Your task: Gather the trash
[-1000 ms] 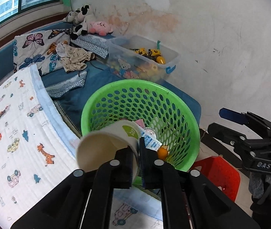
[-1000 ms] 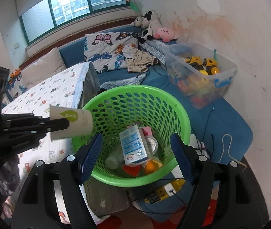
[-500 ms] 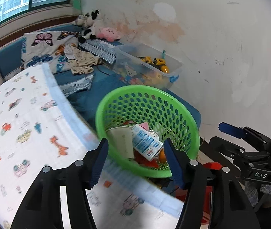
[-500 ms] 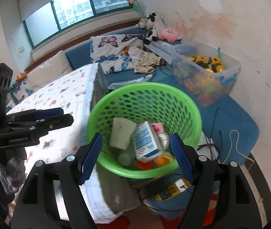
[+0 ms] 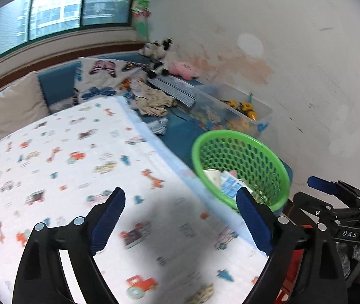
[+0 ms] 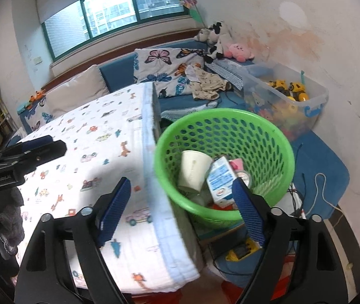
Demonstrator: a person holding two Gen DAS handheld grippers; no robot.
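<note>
A green perforated basket [image 6: 268,136] stands beside the table's right edge; it also shows in the left wrist view [image 5: 276,167]. Inside lie a white paper cup [image 6: 195,169], a blue-and-white milk carton [image 6: 220,179] and other small trash. The cup [image 5: 211,176] and carton [image 5: 228,183] show in the left wrist view too. My left gripper [image 5: 180,217] is open and empty above the patterned tablecloth [image 5: 78,152]. My right gripper [image 6: 180,207] is open and empty, over the table edge and basket rim. The left gripper [image 6: 28,149] appears at the left of the right wrist view.
A clear plastic box of toys [image 6: 286,101] stands behind the basket on a blue mat. Pillows, clothes and plush toys [image 6: 215,40] lie on the window bench. Cables and a yellow item [image 6: 240,250] lie on the floor under the basket. The right gripper [image 5: 332,202] shows at right.
My left gripper let go of the paper cup, which now lies in the basket. The left gripper opened and drew back left over the table. The right gripper stayed open.
</note>
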